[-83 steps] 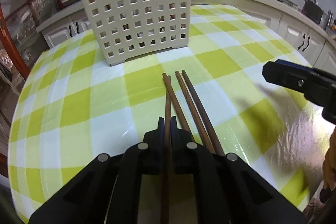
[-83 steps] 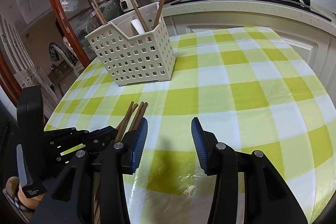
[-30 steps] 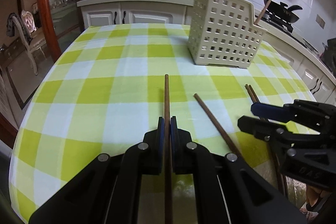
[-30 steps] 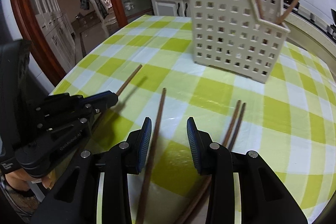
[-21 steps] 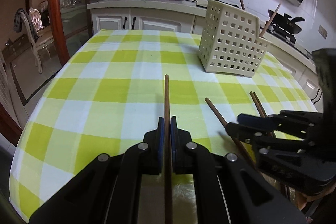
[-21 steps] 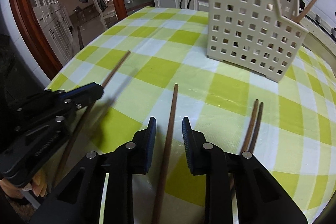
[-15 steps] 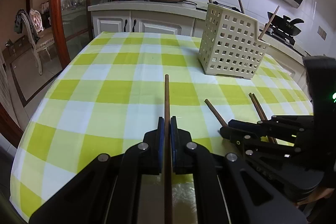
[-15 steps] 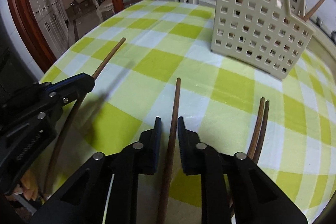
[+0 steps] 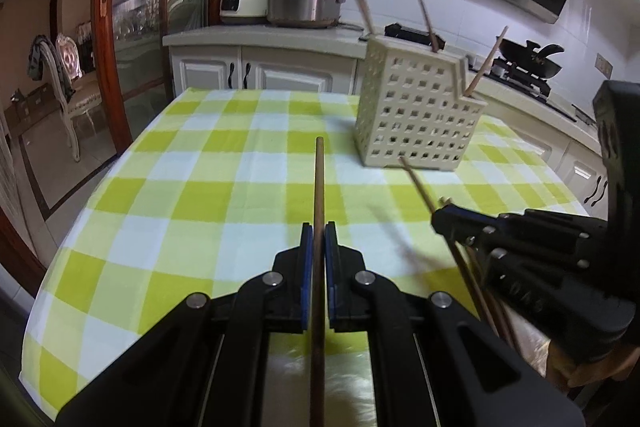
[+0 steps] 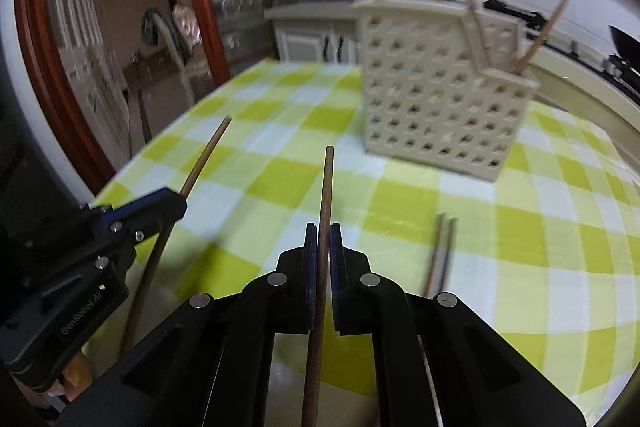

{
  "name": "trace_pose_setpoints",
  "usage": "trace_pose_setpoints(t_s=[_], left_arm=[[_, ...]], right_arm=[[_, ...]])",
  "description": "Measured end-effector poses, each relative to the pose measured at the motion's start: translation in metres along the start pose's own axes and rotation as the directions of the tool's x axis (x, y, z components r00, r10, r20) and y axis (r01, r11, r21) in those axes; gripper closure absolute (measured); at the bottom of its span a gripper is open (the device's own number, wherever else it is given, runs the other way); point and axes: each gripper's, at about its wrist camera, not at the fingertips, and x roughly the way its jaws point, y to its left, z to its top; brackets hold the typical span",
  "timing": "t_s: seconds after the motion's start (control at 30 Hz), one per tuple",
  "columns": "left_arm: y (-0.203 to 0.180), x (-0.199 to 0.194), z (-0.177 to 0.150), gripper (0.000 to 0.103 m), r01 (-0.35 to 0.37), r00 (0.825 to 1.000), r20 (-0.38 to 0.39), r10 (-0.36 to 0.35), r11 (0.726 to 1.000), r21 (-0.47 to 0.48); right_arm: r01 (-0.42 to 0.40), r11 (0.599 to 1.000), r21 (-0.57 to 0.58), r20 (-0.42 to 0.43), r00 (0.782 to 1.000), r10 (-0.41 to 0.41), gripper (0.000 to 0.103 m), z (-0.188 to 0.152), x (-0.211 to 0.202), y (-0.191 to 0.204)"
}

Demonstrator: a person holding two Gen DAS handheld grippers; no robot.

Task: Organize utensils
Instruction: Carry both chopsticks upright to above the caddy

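Gripping slim round wooden chopsticks point(image 9: 319, 187), both claws point(image 9: 319, 239); perforated plastic caddy point(image 9: 416, 115) beyond.

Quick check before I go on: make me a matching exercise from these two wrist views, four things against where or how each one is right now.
Things:
1. left hand-held gripper
2. right hand-held gripper
3. pair of loose chopsticks
4. perforated utensil basket

States:
A. lying flat on the checked tablecloth, held by nothing
B. standing on the tablecloth with chopsticks poking out of its top
C. shut on a chopstick, seen at the left edge of the other wrist view
D. shut on a chopstick, with the loose pair lying to its right

Pairs: 1-C, 2-D, 3-A, 4-B
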Motion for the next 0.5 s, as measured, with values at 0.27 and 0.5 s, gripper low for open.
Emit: trace_pose_setpoints(t_s=[0.27, 0.5], left_arm=[[-0.036, -0.019, 0.015, 0.097, 0.035, 0.995, 0.087, -0.039, 0.999, 0.039], [-0.059, -0.043, 0.028, 0.097, 0.045, 0.987, 0.152, -0.055, 0.997, 0.067]], right_arm=[[0.0, 0.997, 0.08, 0.124, 0.992, -0.01, 0.096, 0.009, -0.05, -0.037], [-0.012, 0.994, 0.105, 0.219, 0.976, -0.012, 0.096, 0.015, -0.094, -0.056]])
